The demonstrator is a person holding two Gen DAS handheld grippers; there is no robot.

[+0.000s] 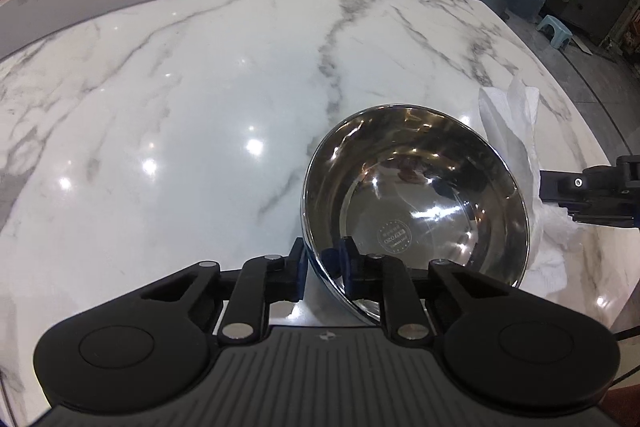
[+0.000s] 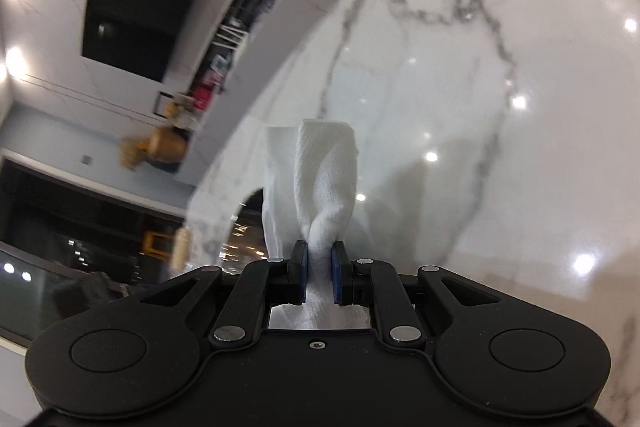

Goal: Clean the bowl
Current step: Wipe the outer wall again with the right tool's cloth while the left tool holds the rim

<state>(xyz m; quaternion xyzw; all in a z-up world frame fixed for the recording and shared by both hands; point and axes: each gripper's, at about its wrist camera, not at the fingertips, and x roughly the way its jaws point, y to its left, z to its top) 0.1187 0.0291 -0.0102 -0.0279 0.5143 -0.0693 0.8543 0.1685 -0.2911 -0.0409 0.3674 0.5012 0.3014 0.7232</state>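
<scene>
A marble table (image 1: pixel 200 99) fills both views, on which a steel bowl (image 1: pixel 416 195), lower right in the left wrist view, is gripped at its near rim by the left gripper (image 1: pixel 324 267), while a white towel (image 2: pixel 324 179) is pinched mid-frame by the right gripper (image 2: pixel 319 267).

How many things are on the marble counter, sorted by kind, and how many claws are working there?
Steel bowl: 1, its rim between the left claw's pads
White paper towel: 1, pinched in the right claw
Claws: 2
Total: 4
</scene>
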